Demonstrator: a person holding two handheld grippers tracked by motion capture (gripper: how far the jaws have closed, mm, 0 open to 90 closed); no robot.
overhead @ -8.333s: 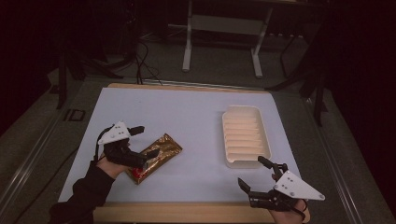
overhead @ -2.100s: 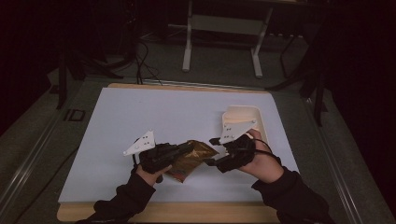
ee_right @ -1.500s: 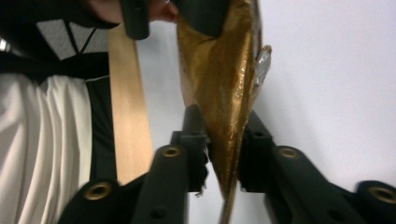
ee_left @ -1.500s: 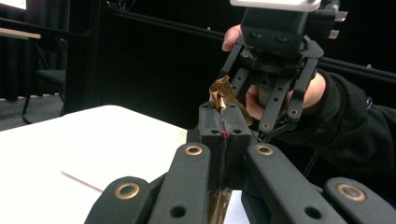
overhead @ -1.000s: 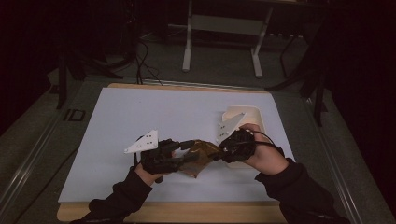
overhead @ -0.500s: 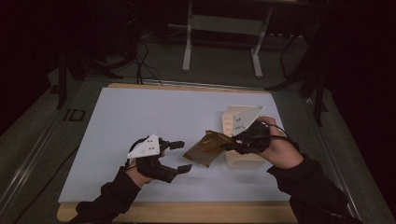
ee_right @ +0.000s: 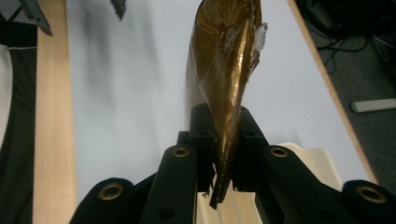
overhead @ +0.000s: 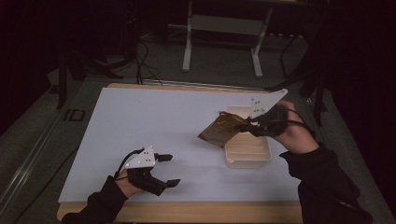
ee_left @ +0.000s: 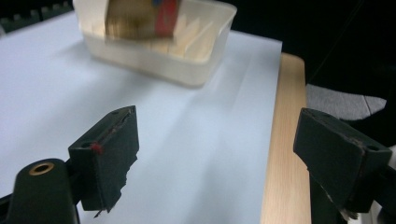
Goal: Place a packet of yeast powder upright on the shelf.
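One gold foil packet (overhead: 219,130) hangs above the bench (overhead: 140,121), over the cream tray's (overhead: 247,156) near-left edge, pinched in right gripper (overhead: 245,126) fingers. Left gripper (overhead: 168,170) fingers just opened wide, nothing between them.

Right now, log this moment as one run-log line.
left gripper: just opened, empty | right gripper: shut on gold packet | packet: held above tray | table

The right gripper (ee_right: 224,140) pinches a shiny gold packet (ee_right: 229,70) by its edge. The packet sticks up over the white table (ee_right: 130,84). A cream tray (ee_right: 322,163) sits just behind the black jaws.
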